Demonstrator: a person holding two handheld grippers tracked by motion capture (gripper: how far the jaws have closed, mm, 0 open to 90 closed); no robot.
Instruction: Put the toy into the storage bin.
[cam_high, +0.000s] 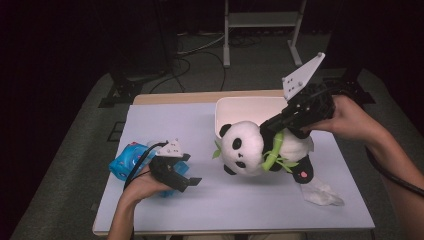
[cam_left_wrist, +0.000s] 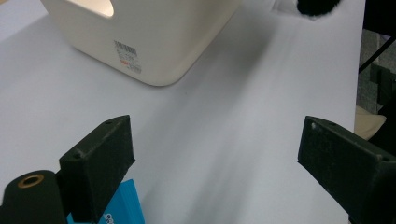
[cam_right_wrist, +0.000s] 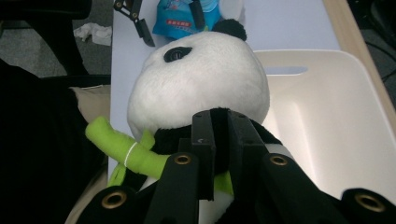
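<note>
Panda plush, one in number, hangs tilted above the middle of the tabletop, its head at about nine o'clock from its body and its black foot low at four o'clock. One right hand-held gripper comes in from two o'clock and is clenched on the panda's dark shoulder, just behind the head; in the right gripper view the two black jaws stand nearly together with the plush fabric pinched between them. One green bamboo stalk with leaves lies across the panda's chest, just beside the jaws. One cream bin sits behind the panda at twelve o'clock, empty inside as far as the right gripper view shows, with a label on one outer wall in the left gripper view. One left hand-held gripper rests low at eight o'clock from the panda, well apart from it, released: its jaws stand wide with bare tabletop between them. One blue packet lies touching the left hand at nine o'clock from it. One crumpled white tissue lies on the tabletop at five o'clock from the panda, near its foot.
</note>
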